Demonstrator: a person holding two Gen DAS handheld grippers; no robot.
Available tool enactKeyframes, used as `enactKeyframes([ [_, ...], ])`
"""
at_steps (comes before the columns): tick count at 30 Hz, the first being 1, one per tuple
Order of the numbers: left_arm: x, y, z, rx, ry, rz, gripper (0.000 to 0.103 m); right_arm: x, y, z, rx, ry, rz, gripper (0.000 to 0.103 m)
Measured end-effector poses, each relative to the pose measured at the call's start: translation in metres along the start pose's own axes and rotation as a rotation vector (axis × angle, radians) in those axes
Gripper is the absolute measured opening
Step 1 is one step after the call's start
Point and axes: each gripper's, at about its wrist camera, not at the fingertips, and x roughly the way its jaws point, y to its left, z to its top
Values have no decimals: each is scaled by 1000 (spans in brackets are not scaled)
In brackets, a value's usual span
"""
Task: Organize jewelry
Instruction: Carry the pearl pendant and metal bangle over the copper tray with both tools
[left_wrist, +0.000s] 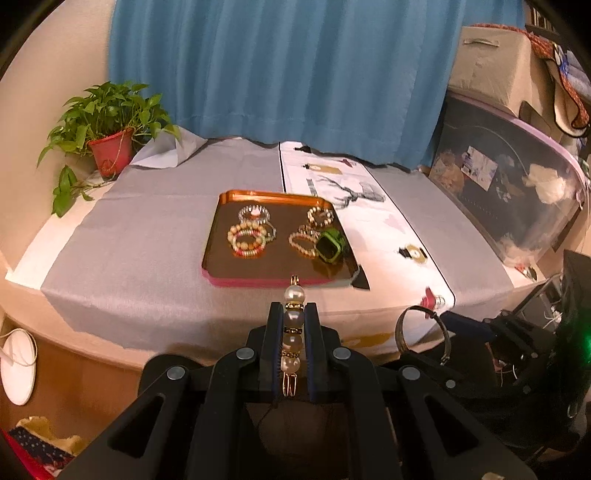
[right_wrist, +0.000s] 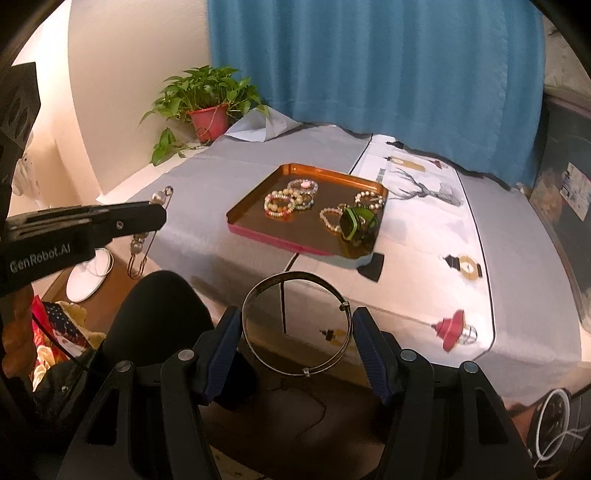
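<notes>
My left gripper (left_wrist: 293, 308) is shut on a pearl brooch pin (left_wrist: 294, 295), whose top pearl and gold loop stick out past the fingertips, short of the table's front edge. From the right wrist view that left gripper (right_wrist: 160, 218) shows at the left with the pearl pin (right_wrist: 159, 197) in it. My right gripper (right_wrist: 297, 317) holds a thin metal bangle (right_wrist: 295, 282) across its pads; the bangle (left_wrist: 421, 328) also appears at the lower right of the left wrist view. An orange tray (left_wrist: 225, 236) on the table holds several bead bracelets (left_wrist: 247, 238) and a green watch (left_wrist: 330, 247).
A grey cloth (left_wrist: 147, 236) and a white printed runner (left_wrist: 388, 236) cover the table. A potted plant (left_wrist: 110, 147) stands at the back left, a blue curtain (left_wrist: 277, 74) behind. A clear storage bin (left_wrist: 517, 192) sits to the right. A white round object (left_wrist: 18, 369) lies on the floor.
</notes>
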Motion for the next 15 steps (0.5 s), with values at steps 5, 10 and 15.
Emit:
enactKeyframes([
  [5, 18, 14, 33, -11, -16, -18, 9, 21, -11, 30, 9, -18, 14, 62],
  [10, 53, 26, 69, -13, -11, -25, 9, 54, -21, 69, -6, -44, 20, 62],
  [15, 94, 38, 101, -14, -2, -15, 9, 96, -31, 106, -20, -62, 22, 62],
])
